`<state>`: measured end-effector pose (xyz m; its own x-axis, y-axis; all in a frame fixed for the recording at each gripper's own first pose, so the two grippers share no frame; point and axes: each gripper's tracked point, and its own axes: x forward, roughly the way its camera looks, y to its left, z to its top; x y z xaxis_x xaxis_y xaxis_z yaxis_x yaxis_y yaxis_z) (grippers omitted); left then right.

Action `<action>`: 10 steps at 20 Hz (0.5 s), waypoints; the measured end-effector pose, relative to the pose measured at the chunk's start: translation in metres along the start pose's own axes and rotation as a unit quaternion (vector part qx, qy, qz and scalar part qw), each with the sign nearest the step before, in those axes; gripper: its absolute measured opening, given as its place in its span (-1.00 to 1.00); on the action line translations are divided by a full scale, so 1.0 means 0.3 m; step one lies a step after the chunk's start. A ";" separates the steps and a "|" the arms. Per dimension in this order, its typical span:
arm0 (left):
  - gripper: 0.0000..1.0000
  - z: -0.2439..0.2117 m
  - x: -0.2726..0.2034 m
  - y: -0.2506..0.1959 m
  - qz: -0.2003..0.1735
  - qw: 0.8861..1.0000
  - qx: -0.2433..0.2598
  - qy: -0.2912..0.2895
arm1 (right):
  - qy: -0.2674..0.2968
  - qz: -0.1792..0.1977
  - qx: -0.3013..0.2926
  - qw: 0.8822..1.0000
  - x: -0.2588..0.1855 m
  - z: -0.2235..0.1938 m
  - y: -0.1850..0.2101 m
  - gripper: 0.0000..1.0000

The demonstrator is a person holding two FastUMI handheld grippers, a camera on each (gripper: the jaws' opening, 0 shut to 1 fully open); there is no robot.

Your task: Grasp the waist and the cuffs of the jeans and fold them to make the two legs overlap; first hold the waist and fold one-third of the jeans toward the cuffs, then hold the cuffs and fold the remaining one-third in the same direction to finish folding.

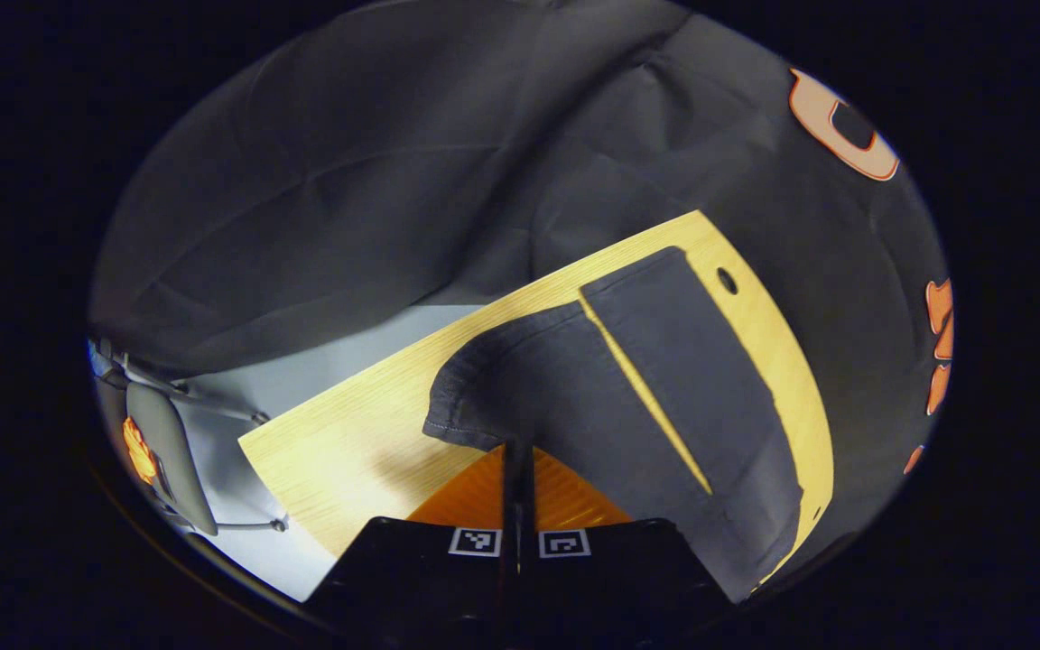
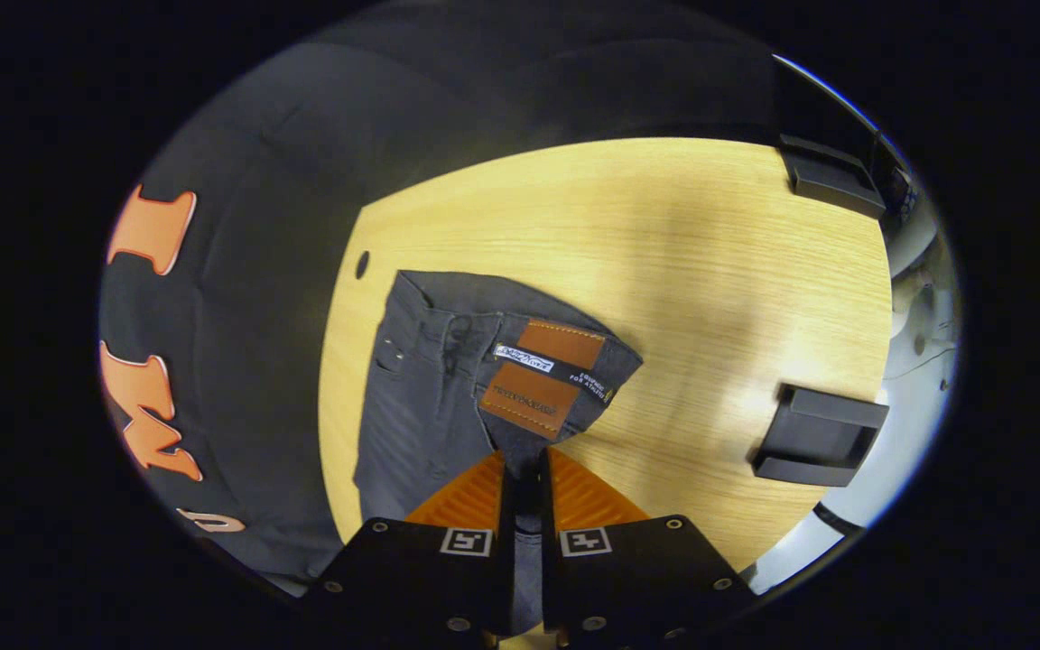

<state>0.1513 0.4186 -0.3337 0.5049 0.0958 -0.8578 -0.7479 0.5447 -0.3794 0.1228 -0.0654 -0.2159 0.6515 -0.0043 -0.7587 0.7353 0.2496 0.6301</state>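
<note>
Both grippers are clamped on the dark jeans (image 1: 664, 379): the left gripper (image 1: 518, 451) is closed on a cuff hem, lifted and curled over, and the right gripper (image 2: 520, 465) is closed on the waistband by the leather patch (image 2: 543, 375). Jeans are spread on the wooden table (image 2: 710, 271), legs side by side with a narrow gap between. Two black blocks (image 2: 816, 435) are seen at the table's edge.
</note>
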 end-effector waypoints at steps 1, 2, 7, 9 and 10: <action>-0.99 0.018 -0.008 -0.024 -0.009 1.000 0.000 -0.003 | 0.001 0.008 -0.004 1.000 -0.014 0.000 0.019 -0.73; -0.98 0.037 -0.013 -0.048 -0.016 1.000 -0.001 -0.008 | -0.004 0.021 -0.007 1.000 -0.020 0.005 0.057 -0.73; -0.99 0.128 -0.033 -0.159 -0.044 0.999 0.006 -0.031 | -0.009 0.058 -0.017 0.998 -0.056 0.017 0.206 -0.74; -0.99 0.163 -0.037 -0.205 -0.053 0.998 0.019 -0.040 | -0.013 0.078 -0.020 0.997 -0.073 0.035 0.276 -0.74; -0.99 0.175 -0.041 -0.235 -0.057 0.997 0.026 -0.043 | -0.020 0.079 -0.027 0.996 -0.064 0.057 0.305 -0.74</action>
<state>0.2205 0.4228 -0.2781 0.6220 0.1003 -0.7765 -0.6610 0.5989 -0.4521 0.1806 -0.0590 -0.1409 0.7659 0.0002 -0.6429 0.6128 0.3024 0.7301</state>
